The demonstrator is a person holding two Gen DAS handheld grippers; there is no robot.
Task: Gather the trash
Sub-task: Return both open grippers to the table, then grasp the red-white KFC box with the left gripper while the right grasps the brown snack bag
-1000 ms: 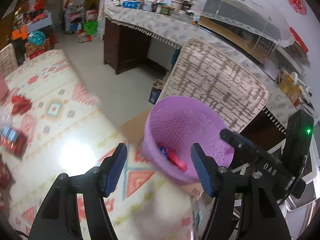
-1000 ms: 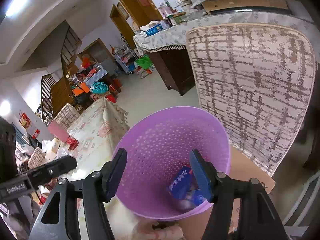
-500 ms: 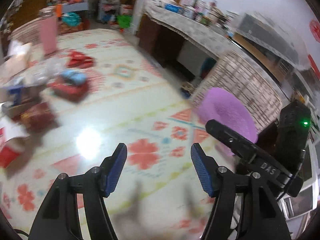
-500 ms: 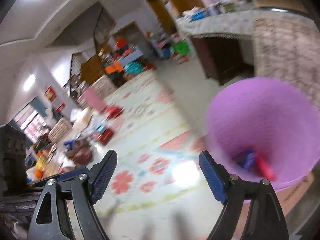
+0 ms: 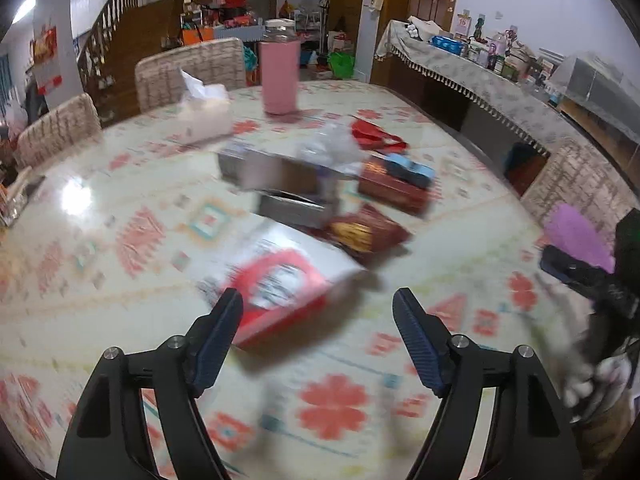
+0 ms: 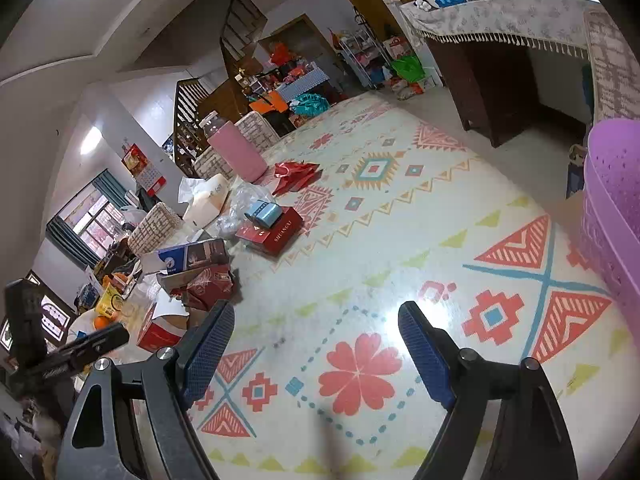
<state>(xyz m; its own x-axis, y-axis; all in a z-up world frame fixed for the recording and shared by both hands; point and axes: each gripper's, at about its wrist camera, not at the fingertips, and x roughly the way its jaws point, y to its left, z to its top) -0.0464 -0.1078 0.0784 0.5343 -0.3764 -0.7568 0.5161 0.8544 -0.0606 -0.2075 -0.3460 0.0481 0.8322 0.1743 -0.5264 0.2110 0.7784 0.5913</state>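
Trash lies in a pile on the patterned table [image 6: 400,216]: a red and white box [image 5: 280,292] [image 6: 160,328], a dark red packet [image 5: 360,236] [image 6: 210,286], a dark carton [image 5: 272,172] [image 6: 192,258], a red box [image 5: 394,192] [image 6: 272,232] with a blue pack [image 5: 412,170] [image 6: 262,212] on top, crumpled clear plastic [image 5: 332,144], and a red bag [image 5: 376,136] [image 6: 296,174]. The purple basket [image 5: 576,236] [image 6: 612,216] stands at the table's right edge. My left gripper [image 5: 318,304] hovers just short of the red and white box, jaws opening, holding nothing. My right gripper [image 6: 316,316] is open over bare cloth.
A pink cylinder [image 5: 279,76] and a white tissue box [image 5: 204,116] stand at the far side. Woven chairs [image 5: 188,68] ring the table. A cloth-covered sideboard [image 5: 480,72] runs along the right wall. Oranges and snack packs [image 6: 106,308] sit at the left end.
Both grippers swung away from the purple basket, leftward across the table toward the trash pile. Both sets of jaws stand wider than before.
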